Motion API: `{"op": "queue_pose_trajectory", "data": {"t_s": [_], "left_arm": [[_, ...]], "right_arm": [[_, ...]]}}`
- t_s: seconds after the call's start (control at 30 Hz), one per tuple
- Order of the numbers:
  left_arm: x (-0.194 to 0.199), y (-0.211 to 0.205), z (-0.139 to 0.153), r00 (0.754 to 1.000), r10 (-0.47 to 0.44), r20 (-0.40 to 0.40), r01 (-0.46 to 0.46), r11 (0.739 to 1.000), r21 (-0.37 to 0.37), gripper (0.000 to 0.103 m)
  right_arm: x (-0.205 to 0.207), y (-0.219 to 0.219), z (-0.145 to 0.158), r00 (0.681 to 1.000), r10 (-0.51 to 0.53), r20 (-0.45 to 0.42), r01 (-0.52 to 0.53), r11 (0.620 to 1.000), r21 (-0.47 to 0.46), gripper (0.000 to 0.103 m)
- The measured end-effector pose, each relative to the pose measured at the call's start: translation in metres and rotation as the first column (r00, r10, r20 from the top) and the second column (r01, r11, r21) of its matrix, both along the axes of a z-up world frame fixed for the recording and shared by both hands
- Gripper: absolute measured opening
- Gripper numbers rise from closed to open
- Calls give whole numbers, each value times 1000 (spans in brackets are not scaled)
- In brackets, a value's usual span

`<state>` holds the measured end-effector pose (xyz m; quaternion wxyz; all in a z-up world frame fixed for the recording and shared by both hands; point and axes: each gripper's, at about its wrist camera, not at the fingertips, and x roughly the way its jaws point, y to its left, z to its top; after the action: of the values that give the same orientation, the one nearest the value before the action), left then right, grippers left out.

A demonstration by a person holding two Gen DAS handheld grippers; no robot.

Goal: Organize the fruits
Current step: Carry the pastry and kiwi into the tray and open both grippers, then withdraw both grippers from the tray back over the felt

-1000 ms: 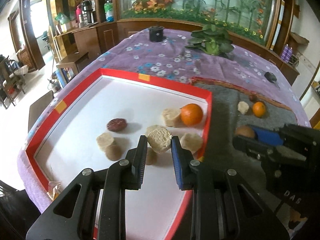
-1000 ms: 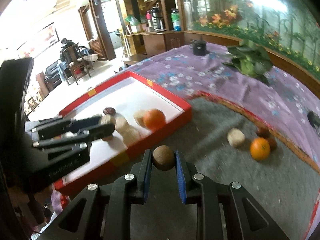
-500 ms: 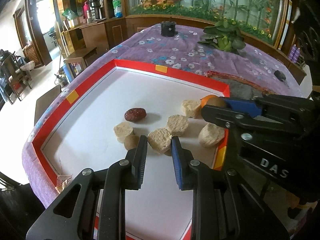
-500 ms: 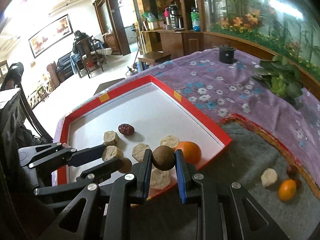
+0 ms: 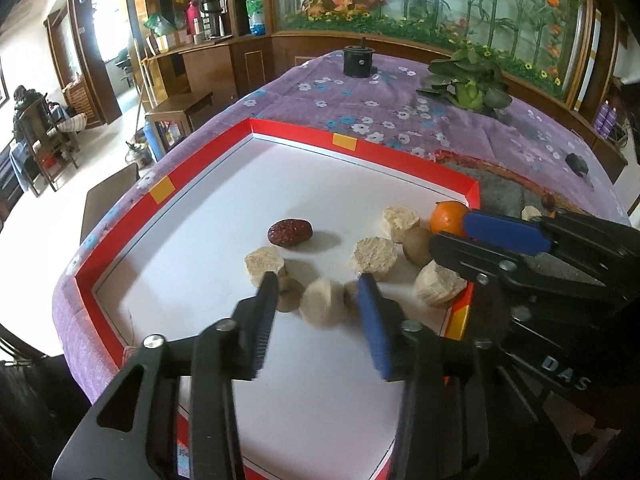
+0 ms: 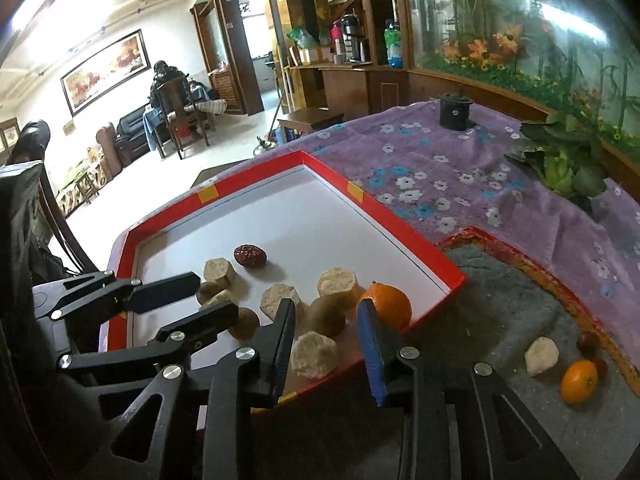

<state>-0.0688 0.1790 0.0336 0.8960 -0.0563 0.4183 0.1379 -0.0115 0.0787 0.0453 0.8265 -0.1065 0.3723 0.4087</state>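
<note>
A red-rimmed white tray [image 5: 360, 148] holds several pale cut fruit chunks, a dark red date [image 5: 289, 232], an orange [image 5: 447, 216] and brown round fruits. My left gripper [image 5: 316, 300] is open above a pale chunk [image 5: 322, 307] lying on the tray. My right gripper [image 6: 326, 316] is open above a brown round fruit [image 6: 328, 316] lying on the tray beside the orange [image 6: 387, 306]. On the grey mat [image 6: 500, 300] to the right lie a pale chunk [image 6: 541, 356], an orange [image 6: 579, 376] and small dark fruits [image 6: 588, 340].
The table wears a purple flowered cloth [image 5: 400, 96]. A black cylinder [image 5: 359, 61] and a leafy green plant [image 5: 468, 88] stand at the back. A small dark object [image 5: 577, 163] lies at the far right. A wooden stool and chairs stand left of the table.
Both grippers have opened. The left let go of its pale chunk and the right let go of its brown round fruit; both now lie on the tray.
</note>
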Motion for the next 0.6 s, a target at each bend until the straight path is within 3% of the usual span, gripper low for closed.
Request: {"op": "queue_pose_trajectory", "data": {"t_s": [0.07, 0.13, 0.6], "left_arm": [[0, -2, 1, 1000, -1, 5, 1, 1000, 5, 45], [1, -5, 2, 1000, -1, 9, 1, 1000, 16, 61], [4, -42, 20, 997, -65, 52, 63, 997, 33, 61]], "right_arm": [[-4, -8, 3, 1000, -5, 6, 5, 1000, 9, 31], [-7, -15, 7, 1000, -10, 2, 10, 1000, 26, 31], [-19, -91, 11, 992, -129, 8, 129, 991, 38, 37]]}}
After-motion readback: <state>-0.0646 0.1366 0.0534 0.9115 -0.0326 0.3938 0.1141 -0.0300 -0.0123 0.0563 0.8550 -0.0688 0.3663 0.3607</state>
